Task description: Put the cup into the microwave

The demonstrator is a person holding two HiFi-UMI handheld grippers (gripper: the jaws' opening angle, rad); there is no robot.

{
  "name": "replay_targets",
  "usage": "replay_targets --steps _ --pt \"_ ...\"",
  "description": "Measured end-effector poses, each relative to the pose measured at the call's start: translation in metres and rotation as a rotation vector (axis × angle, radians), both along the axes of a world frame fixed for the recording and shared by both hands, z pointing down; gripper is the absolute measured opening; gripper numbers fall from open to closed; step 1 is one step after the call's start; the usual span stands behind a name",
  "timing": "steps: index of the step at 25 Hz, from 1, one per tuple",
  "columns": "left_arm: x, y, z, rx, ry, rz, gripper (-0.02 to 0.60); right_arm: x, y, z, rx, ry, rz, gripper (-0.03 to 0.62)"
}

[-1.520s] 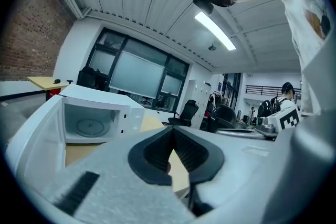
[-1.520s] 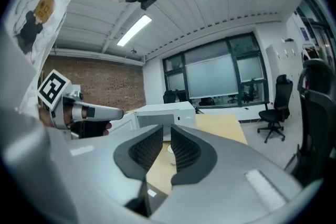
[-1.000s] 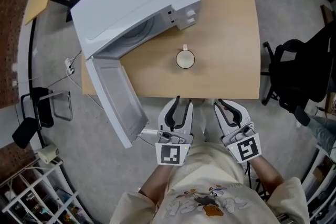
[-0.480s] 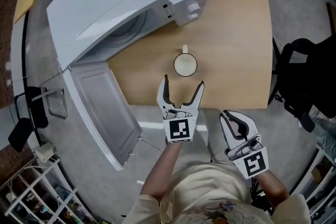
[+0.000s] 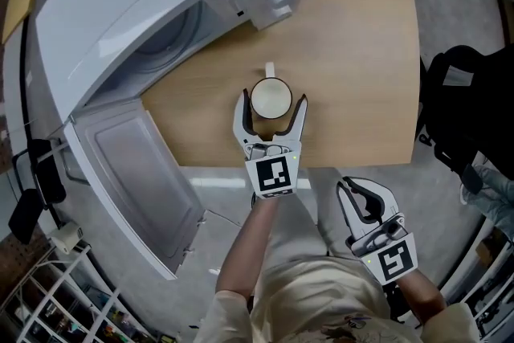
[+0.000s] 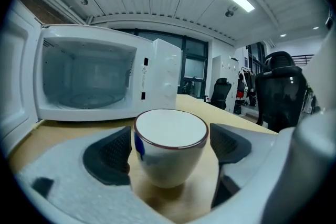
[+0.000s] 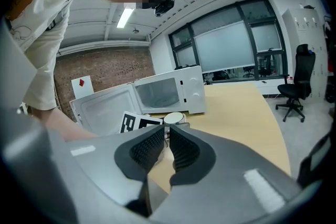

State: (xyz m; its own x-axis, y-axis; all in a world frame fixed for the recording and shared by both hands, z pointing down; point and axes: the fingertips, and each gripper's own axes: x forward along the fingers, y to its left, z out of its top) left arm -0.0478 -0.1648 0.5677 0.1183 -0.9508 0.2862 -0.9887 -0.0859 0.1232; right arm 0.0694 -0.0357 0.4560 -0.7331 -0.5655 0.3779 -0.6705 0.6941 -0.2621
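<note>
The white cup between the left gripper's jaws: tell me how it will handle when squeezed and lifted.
The cup looks glazed and rigid, so probably slippery but unyielding against the pads. Its body tapers toward the base, so a low grip may slide. Its handle points away from the left gripper, so it seems unlikely to snag.

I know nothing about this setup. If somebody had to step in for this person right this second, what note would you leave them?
Left gripper: open, one jaw on each side of the cup, pads not pressing on it.
Right gripper: shut, nothing in it, held near the person's body, off the near edge of the table.
Cup: upright on the table, in front of the microwave. The microwave's door is wide open.
Done: door open, left gripper placed around the cup.
Left to do: close on the cup, lift it, set it inside the microwave.
</note>
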Motion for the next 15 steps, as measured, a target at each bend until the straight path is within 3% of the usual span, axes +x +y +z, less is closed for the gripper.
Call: replay_targets --steps 4,8,15 --pt "0.000 -0.011 0.006 0.009 -0.076 0.024 0.455 0.001 0.001 0.005 -0.010 0.002 0.005 0.040" --pt "0.003 -0.022 -0.002 0.099 -0.167 0.046 0.403 -0.002 0.003 0.009 -0.021 -0.001 -0.001 0.040" --pt "0.001 -0.022 -0.001 0.091 -0.138 0.037 0.403 -0.006 0.005 0.009 -0.025 -0.003 -0.014 0.039"
